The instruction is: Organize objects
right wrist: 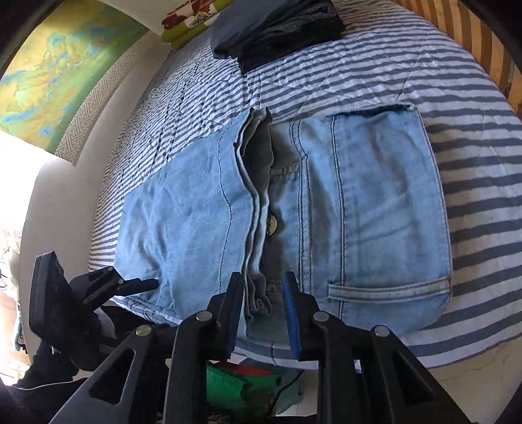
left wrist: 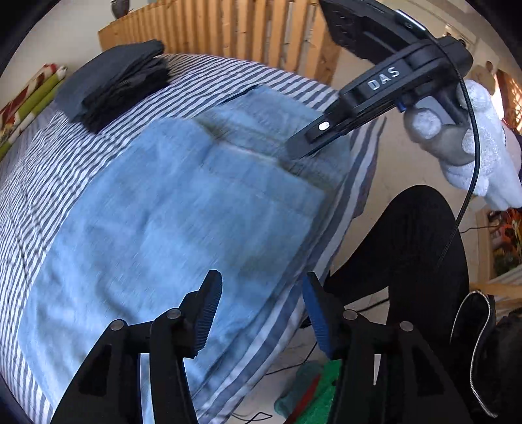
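The folded jeans [right wrist: 293, 208] lay on the striped bedspread [right wrist: 456, 195] at the near edge of the bed, directly ahead of both claws. At far left in the right wrist view, the left gripper [right wrist: 143, 285] hovered by the denim's left corner; its own camera showed its jaws spread with nothing between them, the pale blue cloth spread out beyond its fingertips [left wrist: 208, 313]. Ahead of the right gripper [right wrist: 262, 313], the jeans' bunched waistband and button ran up the middle of the fold, with a back pocket and belt loop to the right of the jaws. Those jaws stood narrowly apart, straddling the gathered denim edge (whether the pads actually pressed the cloth could not be told). Beyond the claw, at the far side of the bed, sat a stack of dark folded clothes [right wrist: 280, 29]. A white-gloved hand [left wrist: 483, 137] held the right tool at the upper right of the left wrist view, above a black-trousered knee [left wrist: 407, 254].
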